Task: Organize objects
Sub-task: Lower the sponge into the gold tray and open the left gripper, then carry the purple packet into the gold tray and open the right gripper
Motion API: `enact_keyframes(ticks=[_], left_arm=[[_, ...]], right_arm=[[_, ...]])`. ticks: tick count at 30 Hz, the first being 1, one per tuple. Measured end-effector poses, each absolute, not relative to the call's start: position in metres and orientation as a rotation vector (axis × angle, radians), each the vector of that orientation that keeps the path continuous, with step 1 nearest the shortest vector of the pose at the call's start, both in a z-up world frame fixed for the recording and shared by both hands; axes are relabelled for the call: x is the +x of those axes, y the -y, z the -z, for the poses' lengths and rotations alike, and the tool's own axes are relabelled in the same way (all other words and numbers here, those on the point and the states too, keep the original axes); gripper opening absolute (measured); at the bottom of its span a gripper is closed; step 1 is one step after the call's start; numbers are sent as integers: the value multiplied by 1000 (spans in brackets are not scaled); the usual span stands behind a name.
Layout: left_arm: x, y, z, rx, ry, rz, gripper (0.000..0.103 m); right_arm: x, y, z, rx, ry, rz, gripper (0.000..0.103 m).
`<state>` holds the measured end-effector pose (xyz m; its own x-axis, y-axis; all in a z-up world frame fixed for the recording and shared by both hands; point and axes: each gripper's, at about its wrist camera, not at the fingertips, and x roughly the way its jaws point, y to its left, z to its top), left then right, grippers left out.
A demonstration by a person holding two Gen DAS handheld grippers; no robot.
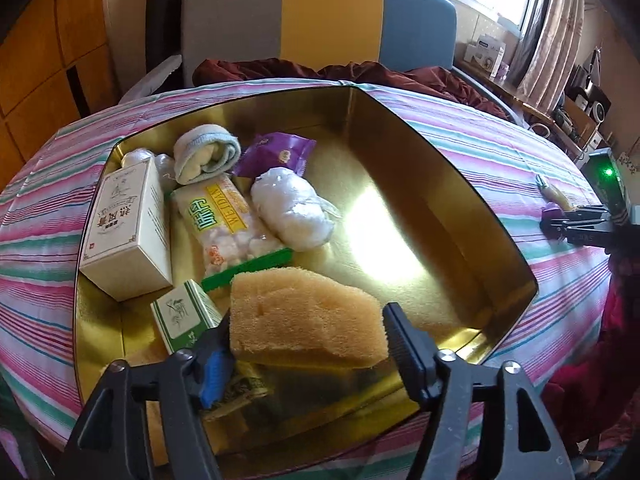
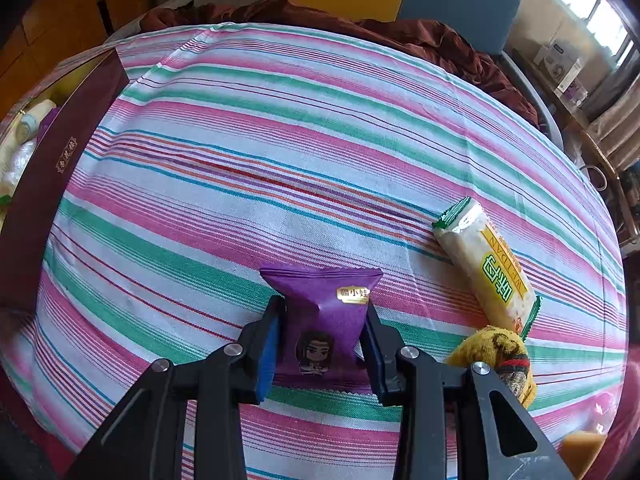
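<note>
Left tool was pinching the sponge at 6 o'clock inside the gold tin; right tool squeezed a purple snack packet on the striped counter.

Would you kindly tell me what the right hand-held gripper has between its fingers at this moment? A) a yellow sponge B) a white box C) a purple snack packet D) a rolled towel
C: in the right wrist view, the right hand-held gripper has its fingers pressed against both sides of the purple snack packet above the striped tablecloth.
</note>
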<state>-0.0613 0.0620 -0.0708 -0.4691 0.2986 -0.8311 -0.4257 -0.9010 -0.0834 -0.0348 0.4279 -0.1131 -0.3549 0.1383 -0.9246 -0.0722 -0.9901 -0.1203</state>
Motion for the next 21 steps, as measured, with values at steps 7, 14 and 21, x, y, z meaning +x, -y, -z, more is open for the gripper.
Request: enact_keyframes(ticks=[7,14,21], left_arm=[[-55,-58,64,-1278,-144,-2392,78],[-47,-41,50,-1244,-88,-2445,80],[-41,-24,37,-1183,15,-2501,79]], right_arm=[[-36,-428,114,-1704,88,-2484,38],[-37,-427,114,-1704,90,-2484,38],[-39,-425,115,-1703,97,-2483,38]])
